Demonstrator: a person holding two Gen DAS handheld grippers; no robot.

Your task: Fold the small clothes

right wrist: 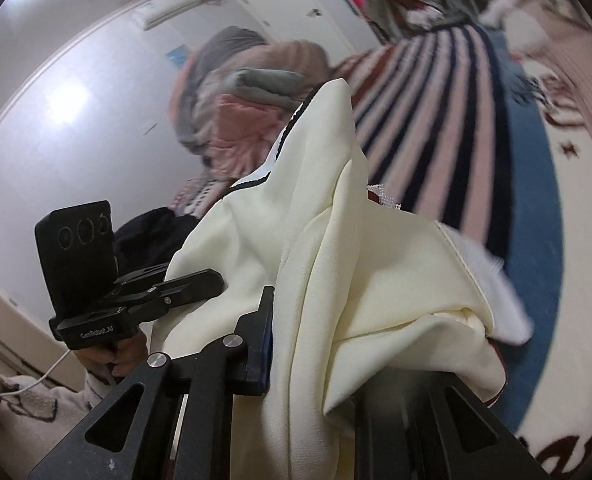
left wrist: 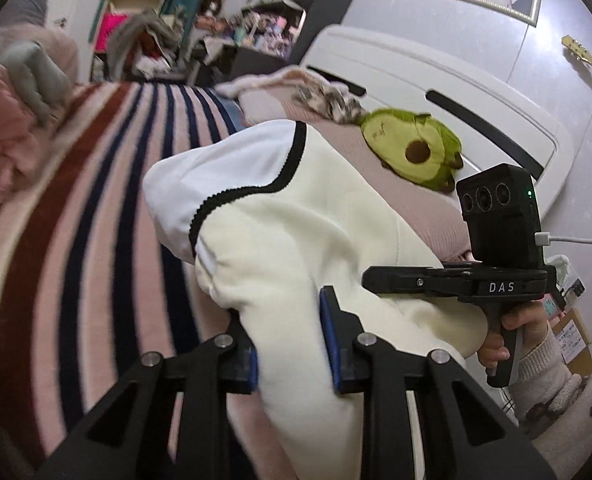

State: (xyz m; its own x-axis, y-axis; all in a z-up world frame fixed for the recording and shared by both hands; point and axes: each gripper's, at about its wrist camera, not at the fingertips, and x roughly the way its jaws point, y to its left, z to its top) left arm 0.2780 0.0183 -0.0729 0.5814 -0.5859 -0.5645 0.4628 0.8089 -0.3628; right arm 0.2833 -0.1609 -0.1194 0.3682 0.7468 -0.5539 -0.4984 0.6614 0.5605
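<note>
Both the left tongs (left wrist: 293, 344) and right tongs (right wrist: 316, 344) clamp the cream garment (left wrist: 296, 240) above the striped blanket (left wrist: 95, 200)

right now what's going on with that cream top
A person holds a handheld tool in each hand and has the cream fabric garment with black trim lifted above the pink, navy and brown striped blanket. The left tool has a fold of the cloth between its blue-padded fingers; the right tool is draped in the same garment. It hangs bunched, not yet folded.
</note>
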